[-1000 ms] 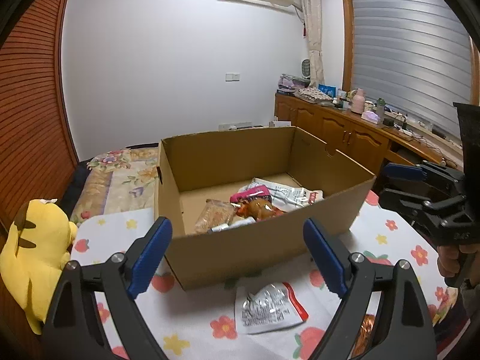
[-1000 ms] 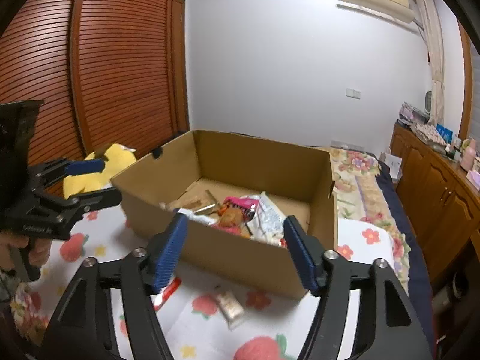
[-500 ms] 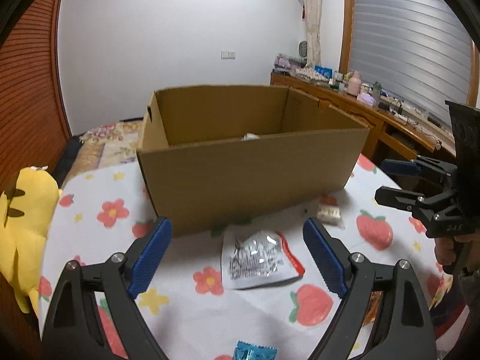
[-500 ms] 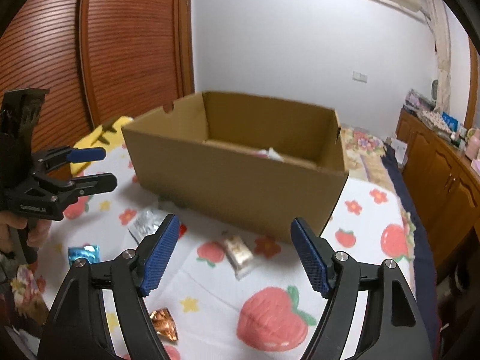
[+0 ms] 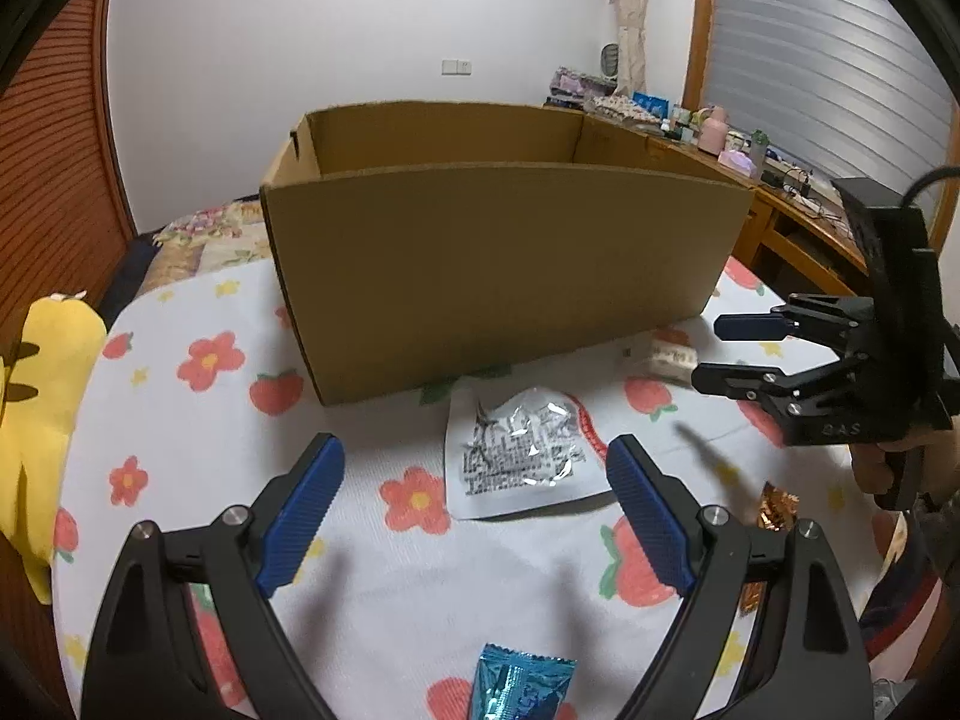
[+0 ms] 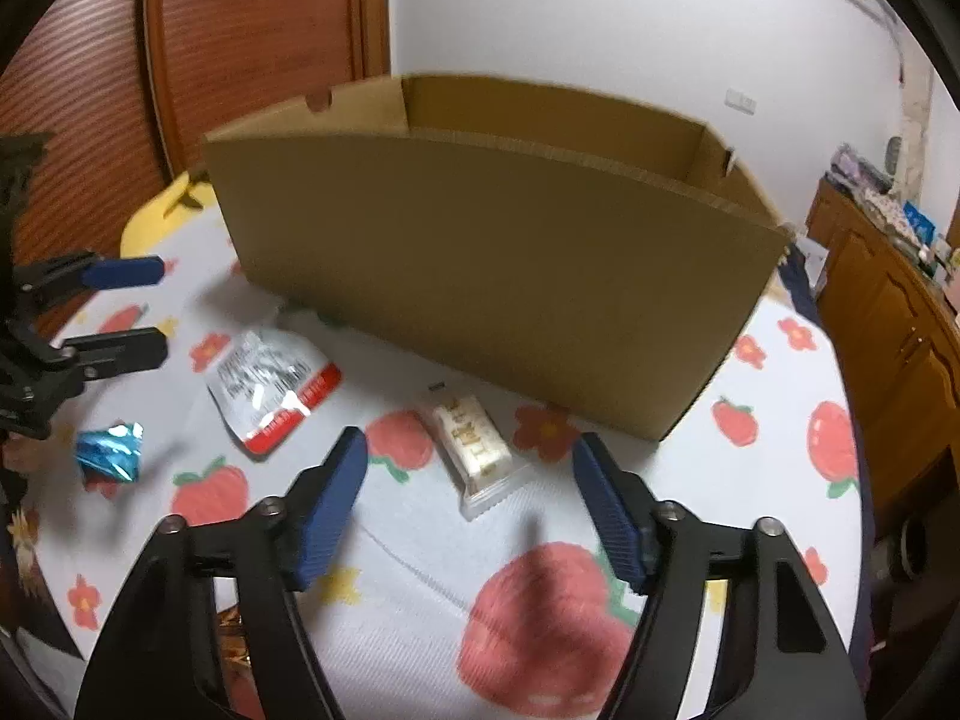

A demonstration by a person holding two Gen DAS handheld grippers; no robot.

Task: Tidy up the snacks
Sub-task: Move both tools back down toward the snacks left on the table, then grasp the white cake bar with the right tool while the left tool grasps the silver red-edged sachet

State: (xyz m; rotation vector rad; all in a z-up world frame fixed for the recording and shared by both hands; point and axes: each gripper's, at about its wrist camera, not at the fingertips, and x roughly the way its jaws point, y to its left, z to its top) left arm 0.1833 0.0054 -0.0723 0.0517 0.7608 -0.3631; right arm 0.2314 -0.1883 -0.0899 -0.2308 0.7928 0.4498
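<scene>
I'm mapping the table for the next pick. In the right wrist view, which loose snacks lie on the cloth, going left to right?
Blue foil candy → silver pouch with red edge → pale wrapped bar, which lies ahead of the open right claw.

I saw a matt brown cardboard box on a soft printed cloth. The silver pouch looked like crinkled glossy foil, as did the blue wrapper. My left gripper had ribbed blue pads on matt black plastic.
</scene>
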